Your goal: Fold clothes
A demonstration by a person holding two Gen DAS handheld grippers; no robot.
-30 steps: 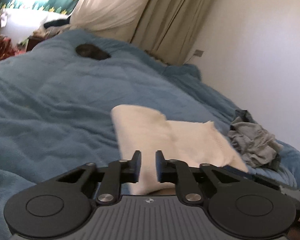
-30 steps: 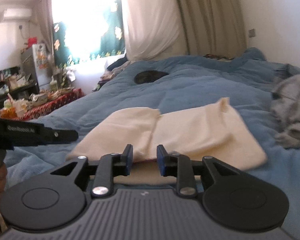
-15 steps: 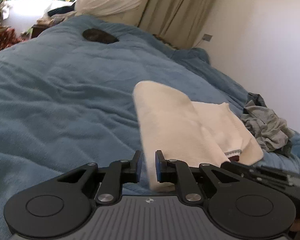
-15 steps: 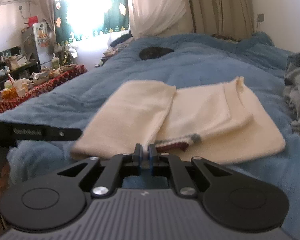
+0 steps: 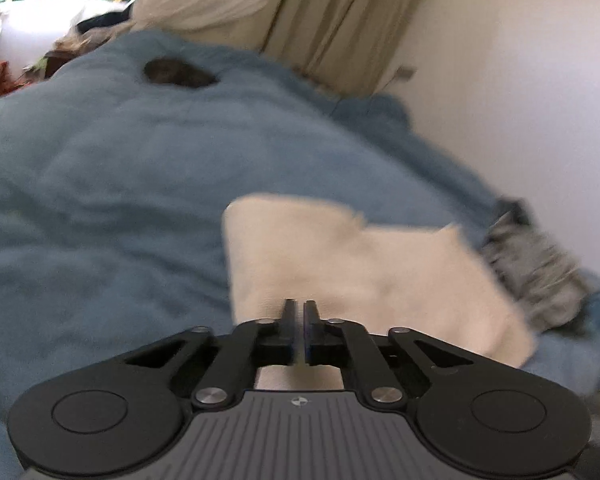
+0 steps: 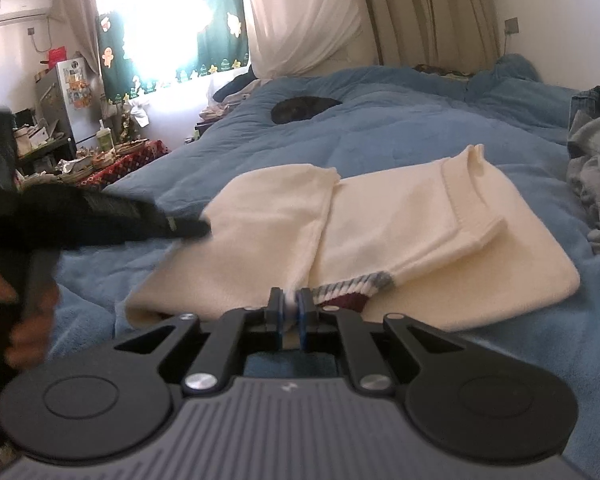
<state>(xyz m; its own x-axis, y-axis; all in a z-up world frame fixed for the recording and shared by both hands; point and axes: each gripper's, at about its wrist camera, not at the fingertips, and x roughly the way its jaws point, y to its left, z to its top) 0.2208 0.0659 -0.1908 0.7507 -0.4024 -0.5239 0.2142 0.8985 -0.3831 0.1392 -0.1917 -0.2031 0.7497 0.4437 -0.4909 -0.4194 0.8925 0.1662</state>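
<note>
A cream sweater [image 6: 400, 220] lies folded on the blue blanket [image 6: 380, 136], its striped grey and maroon cuff [image 6: 352, 286] at the near edge. My right gripper [image 6: 289, 294] is shut on the sweater's near hem beside that cuff, with white cloth showing between its blue pads. My left gripper [image 6: 198, 227] reaches in from the left, its tip at the sweater's left edge. In the blurred left wrist view the left gripper [image 5: 296, 304] is closing to a thin slit over the sweater [image 5: 360, 264]. Whether cloth is nipped between them I cannot tell.
A crumpled grey garment [image 6: 596, 184] lies right of the sweater by the wall [image 5: 520, 100]. A dark round thing [image 6: 304, 108] rests far back on the blanket. A cluttered low table [image 6: 112, 160] stands left of the bed. A person's hand [image 6: 28, 320] holds the left gripper.
The right jaws shut on the near hem half a second ago and have stayed. The left gripper moved forward along the sweater's left edge and its jaws narrowed to a slit.
</note>
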